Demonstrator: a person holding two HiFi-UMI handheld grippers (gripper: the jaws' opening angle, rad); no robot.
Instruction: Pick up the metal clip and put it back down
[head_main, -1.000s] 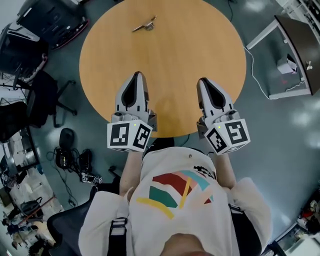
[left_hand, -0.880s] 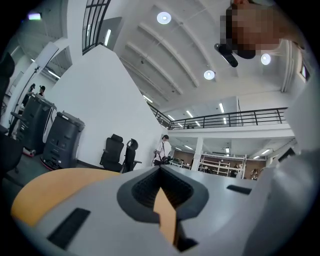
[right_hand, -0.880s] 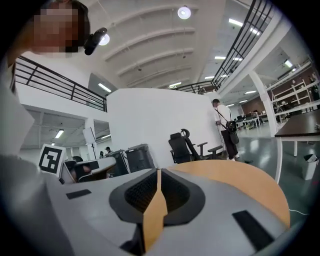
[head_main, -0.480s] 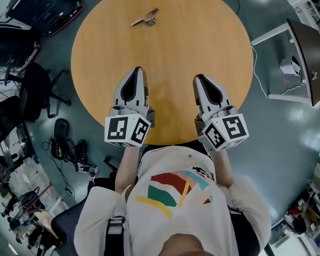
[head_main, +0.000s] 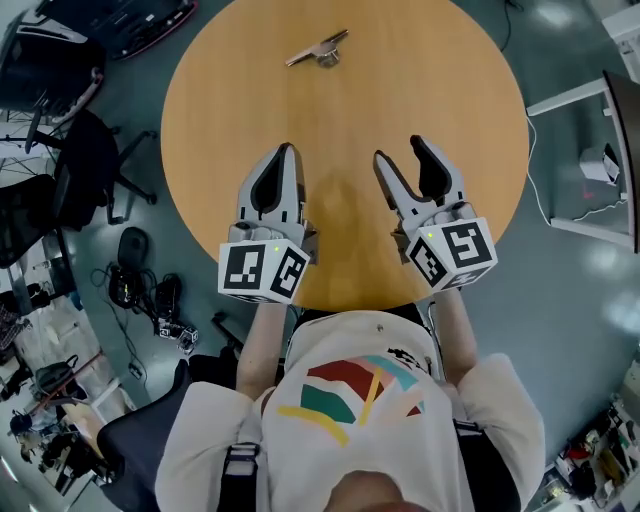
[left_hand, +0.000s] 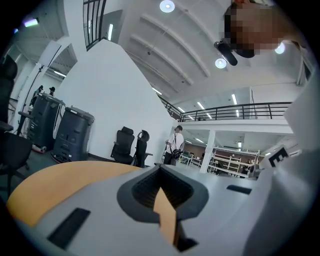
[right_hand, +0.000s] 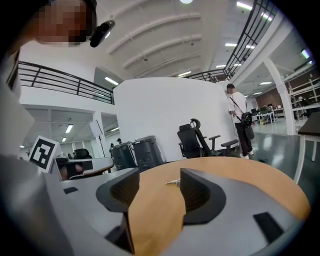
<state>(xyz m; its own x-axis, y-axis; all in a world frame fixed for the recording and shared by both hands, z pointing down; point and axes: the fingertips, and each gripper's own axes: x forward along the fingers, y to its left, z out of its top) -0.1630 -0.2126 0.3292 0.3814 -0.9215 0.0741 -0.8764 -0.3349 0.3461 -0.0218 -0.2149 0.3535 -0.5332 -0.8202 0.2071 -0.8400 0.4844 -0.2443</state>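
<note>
At the far side of the counter (head_main: 460, 70): metal clip (head_main: 318, 50), lying flat, untouched.
Right fingers (head_main: 435, 175): spread, just been opening, nothing between them; clip well ahead, seen through the gap.
Left fingers (head_main: 275, 185): pressed together, empty; clip well ahead.
Progress: approach only; pick-up and set-down both remain.

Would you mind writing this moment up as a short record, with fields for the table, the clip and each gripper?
Table: round, wooden
Clip: lies on the table's far side
Left gripper: jaws together, empty, over the near half of the table
Right gripper: jaws apart and just been opening, nothing between them, over the near half of the table
Contact: neither gripper touches the clip
</note>
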